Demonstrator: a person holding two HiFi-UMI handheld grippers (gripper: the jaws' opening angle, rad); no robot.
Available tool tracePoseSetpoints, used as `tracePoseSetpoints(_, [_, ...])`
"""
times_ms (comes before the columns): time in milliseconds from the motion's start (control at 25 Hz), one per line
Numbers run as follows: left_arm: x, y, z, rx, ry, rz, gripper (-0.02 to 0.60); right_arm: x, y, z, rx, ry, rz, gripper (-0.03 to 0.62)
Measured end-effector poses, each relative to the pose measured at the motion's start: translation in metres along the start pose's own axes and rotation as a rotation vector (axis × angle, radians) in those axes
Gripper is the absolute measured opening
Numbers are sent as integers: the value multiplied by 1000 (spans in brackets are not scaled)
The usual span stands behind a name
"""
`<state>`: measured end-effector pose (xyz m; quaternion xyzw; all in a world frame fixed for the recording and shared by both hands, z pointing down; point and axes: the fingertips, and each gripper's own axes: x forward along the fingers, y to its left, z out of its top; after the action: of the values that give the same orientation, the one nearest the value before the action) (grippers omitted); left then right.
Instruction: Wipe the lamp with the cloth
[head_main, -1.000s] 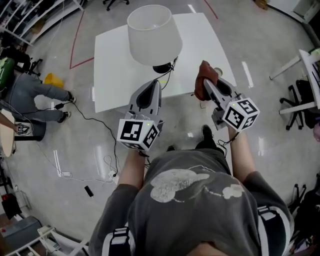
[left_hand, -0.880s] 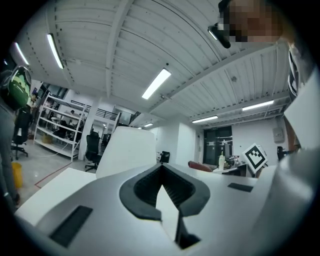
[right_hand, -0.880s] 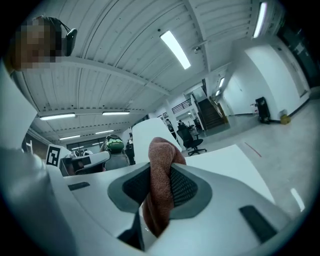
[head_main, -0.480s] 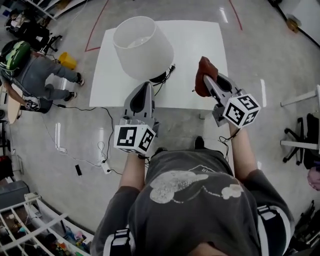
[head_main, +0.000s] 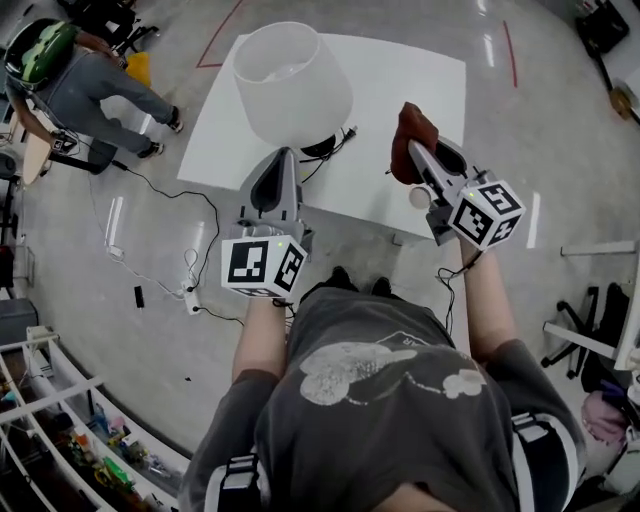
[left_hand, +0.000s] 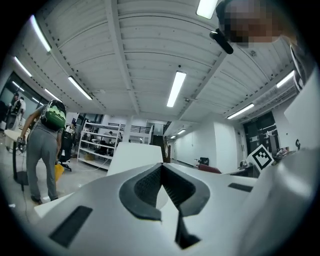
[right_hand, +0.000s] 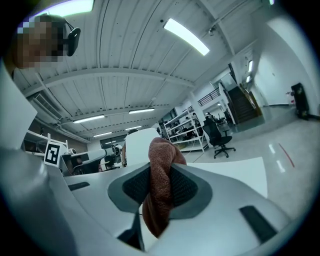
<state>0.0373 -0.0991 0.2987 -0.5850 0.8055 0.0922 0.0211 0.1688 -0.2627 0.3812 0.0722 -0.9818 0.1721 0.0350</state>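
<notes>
**Rust-brown terry cloth (head_main: 414, 126) pinched and ready, no wiping yet**

Barely budged in the last second: right hand-held gripper (head_main: 411, 157) clamped tight on the cloth, hovering over the white counter (head_main: 425, 85) near the white lamp with the tapered shade (head_main: 292, 85), not touching. Left hand-held gripper (left_hand: 162, 166) closed on nothing, crept a bit nearer the lamp. Probably still lining up.

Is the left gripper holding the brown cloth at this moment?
No, the left gripper has its jaws shut together with nothing between them, while the cloth is clamped in the right gripper.
</notes>
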Motion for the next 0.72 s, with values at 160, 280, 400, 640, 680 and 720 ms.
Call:
tracePoseSetpoints(160, [13, 23, 8, 6, -14, 27, 8, 23, -3, 24, -27, -23, -11, 91])
tracePoseSetpoints(280, [24, 40, 13, -2, -23, 31, 8, 40, -6, 39, -45, -44, -18, 91])
tracePoseSetpoints(400, [27, 48, 17, -1, -33, 20, 8, 51, -4, 45, -75, -49, -22, 91])
tracePoseSetpoints(640, [39, 56, 21, 7, -50, 5, 8, 76, -12, 54, -80, -56, -11, 91])
tracePoseSetpoints(680, [41, 57, 20, 6, -49, 10, 8, 81, -13, 55, -84, -52, -2, 91])
tracePoseSetpoints(720, [43, 57, 20, 6, -47, 19, 8, 85, -14, 58, -88, -49, 10, 91])
